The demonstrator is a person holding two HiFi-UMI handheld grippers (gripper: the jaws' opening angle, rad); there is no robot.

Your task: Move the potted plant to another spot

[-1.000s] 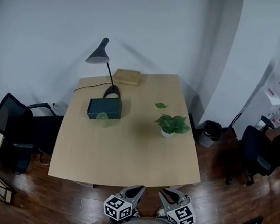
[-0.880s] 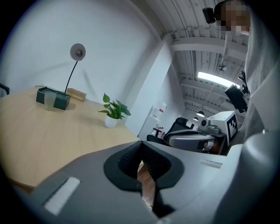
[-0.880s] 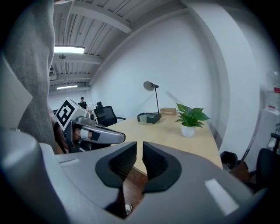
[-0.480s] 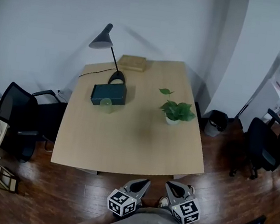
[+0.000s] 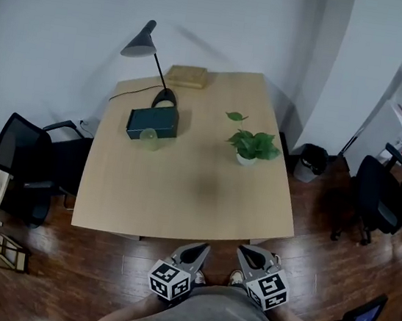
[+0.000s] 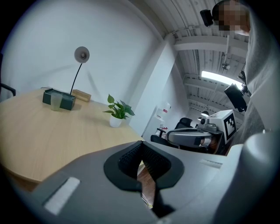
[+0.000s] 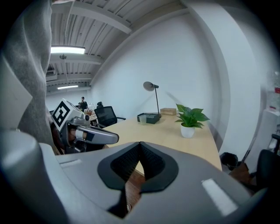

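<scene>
The potted plant point(image 5: 248, 146), green leaves in a small white pot, stands on the right half of the wooden table point(image 5: 182, 190). It also appears in the left gripper view point(image 6: 116, 114) and the right gripper view point(image 7: 188, 120), far ahead of the jaws. Both grippers are held close to the person's body, off the table's near edge. My left gripper point(image 5: 197, 250) is shut with nothing in it. My right gripper point(image 5: 245, 253) is shut and empty too, beside the left one.
A black desk lamp point(image 5: 148, 54), a dark box point(image 5: 151, 122) with a pale cup point(image 5: 148, 138) before it, and a wooden box point(image 5: 187, 76) sit at the table's far side. Black chairs stand at left point(image 5: 26, 165) and right point(image 5: 370, 198). A bin point(image 5: 310, 162) is by the wall.
The head view has shifted slightly, so the table sits higher in the picture. The grippers stay close to the body and the plant has not moved.
</scene>
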